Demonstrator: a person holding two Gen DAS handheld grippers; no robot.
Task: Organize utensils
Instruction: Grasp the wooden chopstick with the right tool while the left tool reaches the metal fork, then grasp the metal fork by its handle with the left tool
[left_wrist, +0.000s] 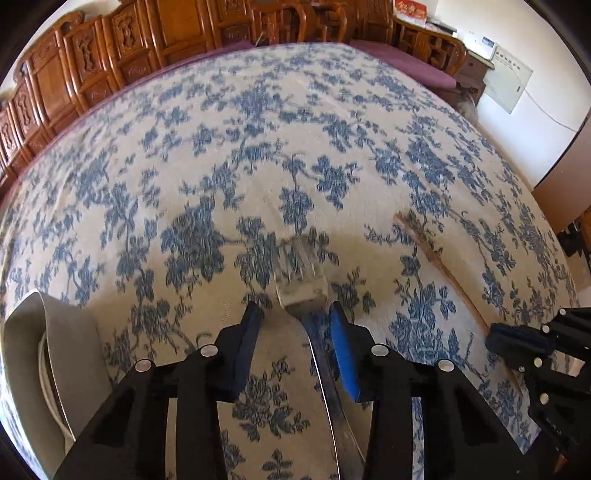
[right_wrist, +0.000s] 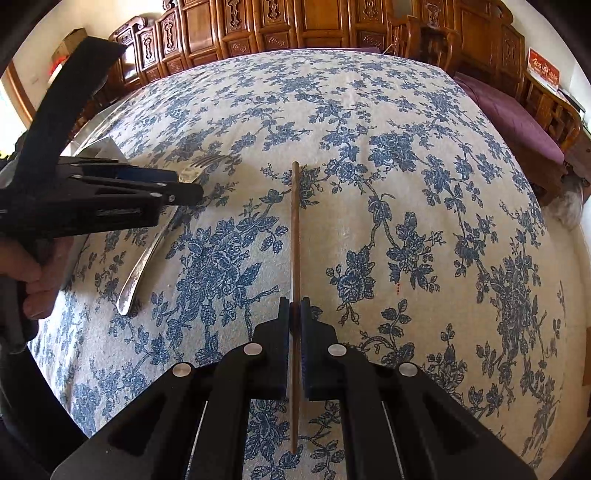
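Note:
A metal fork lies on the blue-flowered tablecloth, tines pointing away, handle running back between my left fingers. My left gripper is open around the fork's neck, its right pad close to the handle. In the right wrist view the fork lies left, with the left gripper over its head. A brown wooden chopstick lies pointing away. My right gripper is shut on the chopstick near its middle. In the left wrist view the chopstick runs to the right gripper.
A grey dish sits at the left edge of the left wrist view. The tablecloth covers a round table. Carved wooden cabinets and chairs stand behind it. A purple cushioned bench is at the far right.

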